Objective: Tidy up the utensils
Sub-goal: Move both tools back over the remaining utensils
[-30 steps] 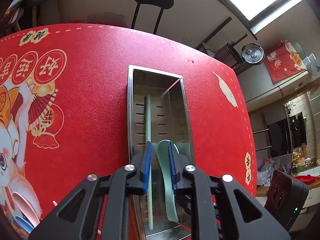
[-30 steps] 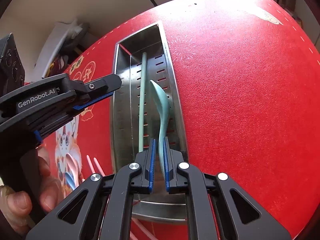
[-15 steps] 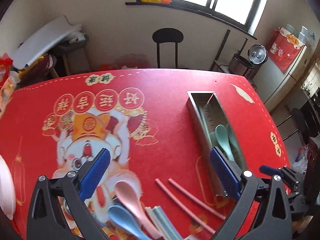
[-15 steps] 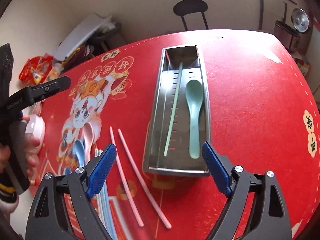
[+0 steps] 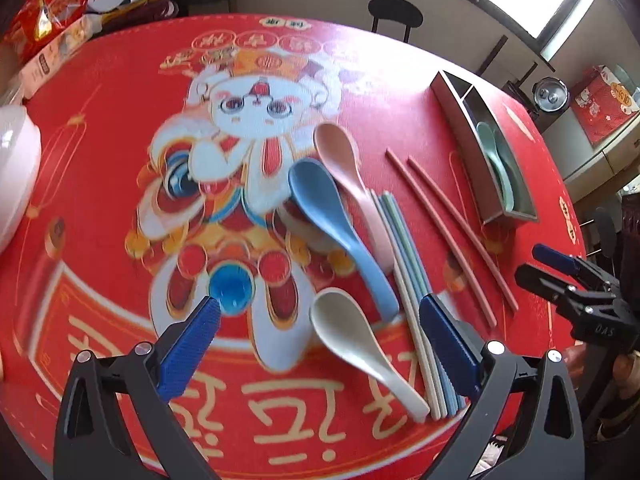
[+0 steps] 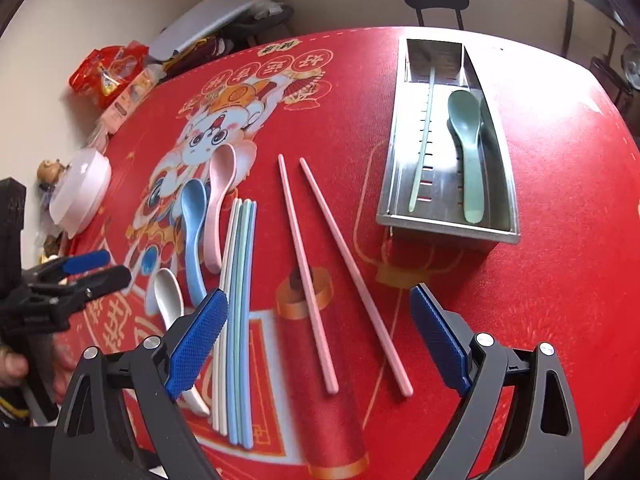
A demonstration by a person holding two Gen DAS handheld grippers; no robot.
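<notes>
Both grippers empty, over the red cloth (image 6: 520, 300). Left gripper (image 5: 320, 344): jaws wide apart, nothing between the pads; white spoon (image 5: 356, 340) lies on the cloth under the gap, not touched. Right gripper (image 6: 320, 332): jaws opening, nearly full width, nothing held; the pink chopsticks (image 6: 308, 276) lie on the cloth below the gap.

Where stuff is (right view): steel tray (image 6: 390, 152) upper right, already holding a green chopstick (image 6: 422, 136) in its left side & a green spoon (image 6: 466, 148) in its right. Left of centre: blue spoon (image 6: 194, 232) & pink spoon (image 6: 218, 200) side by side, touching the bundle of pale chopsticks (image 6: 236, 312), which runs to the lower edge beside the right gripper's left pad. White spoon sits lower left, near the left gripper's tips.

Step in hand, as I read it: next pickup. Most of the job is left: 3 spoons, pink pair, bundle.

Doing it well:
- Pink pair splays apart toward the bottom, so take one stick at a time, or pinch near the top where they sit closer.
- Grip across the stick, not along it; come down low, sticks lie flat on the cloth.
- Left: take the white spoon at the handle neck, not the bowl — bowl prob. slips.
- Keep the sorting: sticks to the tray's left side, spoons right.
- Keep the 2 grippers apart over the bundle.
</notes>
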